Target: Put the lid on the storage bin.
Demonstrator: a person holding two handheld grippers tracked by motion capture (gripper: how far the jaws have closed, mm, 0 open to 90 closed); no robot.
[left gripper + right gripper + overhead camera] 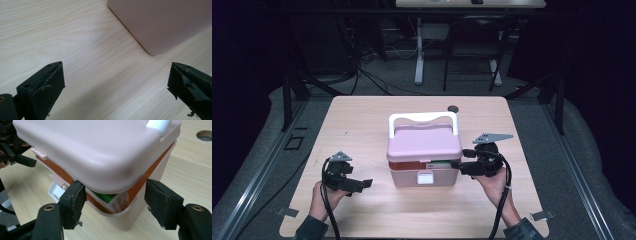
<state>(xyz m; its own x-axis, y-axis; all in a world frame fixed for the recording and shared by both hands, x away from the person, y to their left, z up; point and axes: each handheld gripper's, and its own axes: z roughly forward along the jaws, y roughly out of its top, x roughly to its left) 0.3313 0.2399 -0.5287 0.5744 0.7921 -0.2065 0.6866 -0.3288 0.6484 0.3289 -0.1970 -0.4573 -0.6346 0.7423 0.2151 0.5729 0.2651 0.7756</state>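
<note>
A: Where is the pink plastic lunch box with the white carrying handle (424,155)?

B: Standing on the light wooden tabletop (362,125), between the 2 tools. It is just ahead of the right hand-held gripper (463,166) and well off to the side of the left hand-held gripper (363,184).

A: Is its rounded pink lid (85,150) closed?

B: No. It sits tilted on the body, leaving a gap at the corner nearest the right hand-held gripper. An orange inner rim (142,180) shows through that gap.

A: What is inside?

B: In the right gripper view, a carton with a green top and a pale printed side (113,200) lies in the box, right between that tool's tips. I cannot tell what else it holds.

A: And the right hand-held gripper's jaws?

B: Spread apart, 1 on each side of the box's near corner, just under the lid's edge. Neither pad clamps anything.

A: The left one?

B: Also spread wide, holding nothing, low over bare wood. The box's lower corner (160,25) lies ahead of it, apart from both tips.

A: Anything else?

B: A white front latch (425,178) on the box, facing the person, and a small dark round hole (204,135) in the wood beyond the box.
</note>
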